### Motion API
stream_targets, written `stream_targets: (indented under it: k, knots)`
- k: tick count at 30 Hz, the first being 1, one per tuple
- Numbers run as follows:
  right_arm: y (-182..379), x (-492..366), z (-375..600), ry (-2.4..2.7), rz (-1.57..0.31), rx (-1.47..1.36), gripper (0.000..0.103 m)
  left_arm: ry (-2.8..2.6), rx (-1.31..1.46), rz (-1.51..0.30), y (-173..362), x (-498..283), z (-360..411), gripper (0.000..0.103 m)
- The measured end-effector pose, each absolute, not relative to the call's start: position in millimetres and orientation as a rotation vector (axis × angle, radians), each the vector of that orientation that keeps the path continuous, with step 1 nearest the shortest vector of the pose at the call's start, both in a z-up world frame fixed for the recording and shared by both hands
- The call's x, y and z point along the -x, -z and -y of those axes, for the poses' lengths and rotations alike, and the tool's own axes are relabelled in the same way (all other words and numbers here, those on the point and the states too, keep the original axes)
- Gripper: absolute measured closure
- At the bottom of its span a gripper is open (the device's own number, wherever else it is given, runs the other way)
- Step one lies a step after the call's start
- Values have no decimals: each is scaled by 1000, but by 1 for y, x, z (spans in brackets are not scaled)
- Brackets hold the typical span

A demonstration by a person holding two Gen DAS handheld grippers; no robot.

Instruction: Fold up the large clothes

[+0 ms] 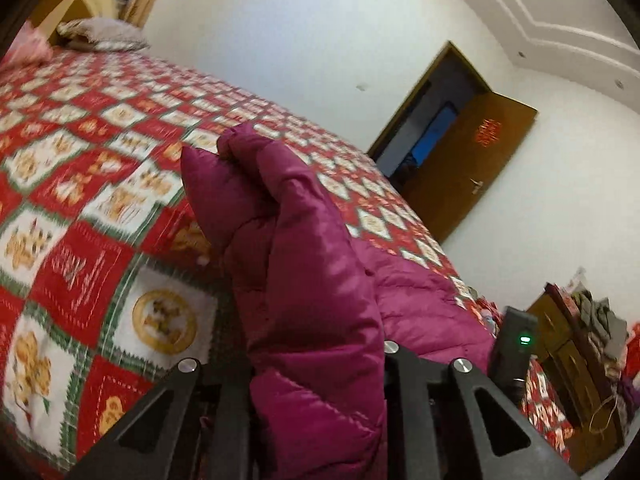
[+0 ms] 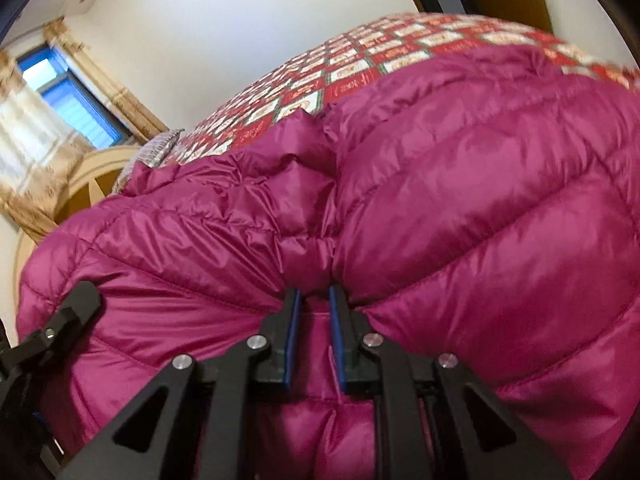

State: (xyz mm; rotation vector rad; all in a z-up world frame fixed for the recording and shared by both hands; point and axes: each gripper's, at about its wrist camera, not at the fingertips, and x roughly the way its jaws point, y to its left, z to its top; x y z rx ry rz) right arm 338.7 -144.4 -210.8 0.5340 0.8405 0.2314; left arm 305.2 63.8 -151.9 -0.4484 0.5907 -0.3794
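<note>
A magenta quilted down jacket point(image 1: 304, 264) lies on a bed with a red patterned quilt point(image 1: 88, 184). In the left wrist view a thick fold of the jacket runs up between my left gripper's point(image 1: 316, 360) jaws, which are shut on it; the fingertips are hidden by the fabric. In the right wrist view the jacket point(image 2: 460, 208) fills most of the frame. My right gripper point(image 2: 314, 300) is shut on a bunched pinch of it between the blue pads point(image 2: 294, 332). The other gripper shows at the left edge point(image 2: 60, 320) against the jacket.
A pillow point(image 1: 100, 34) and a wooden headboard point(image 1: 76, 0) are at the far end of the bed. An open brown door point(image 1: 468, 160) stands past the bed. A cluttered wooden cabinet point(image 1: 580, 340) is at the right. A curtained window point(image 2: 60, 92) shows in the right wrist view.
</note>
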Motion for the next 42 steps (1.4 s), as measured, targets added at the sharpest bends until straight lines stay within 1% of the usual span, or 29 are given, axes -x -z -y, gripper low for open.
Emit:
stream_targets:
  k: [7, 12, 15, 16, 20, 25, 30, 36, 37, 42]
  knots:
    - [214, -335, 107, -363, -895, -646, 87, 442, 324, -530, 122, -288, -64, 84]
    - [217, -339, 64, -529, -949, -721, 87, 406, 196, -507, 110, -281, -71, 84]
    - [213, -340, 56, -588, -959, -721, 87, 394, 141, -501, 105, -283, -70, 84]
    - [210, -340, 58, -592, -949, -717, 84, 400, 131, -495, 104, -283, -69, 84]
    - [194, -332, 80, -592, -898, -706, 84, 417, 87, -485, 103, -286, -57, 84]
    - [172, -310, 134, -506, -802, -705, 84, 446, 9, -484, 105, -285, -33, 84]
    - [163, -287, 184, -373, -724, -695, 84, 488, -73, -501, 110, -284, -6, 84]
    - [156, -271, 223, -245, -691, -664, 84, 548, -159, -539, 129, -285, 32, 84]
    - [156, -267, 218, -234, -689, -668, 84, 556, -171, -543, 131, -284, 37, 84]
    - [165, -265, 238, -192, -693, -700, 84, 603, -228, -585, 151, -285, 66, 84]
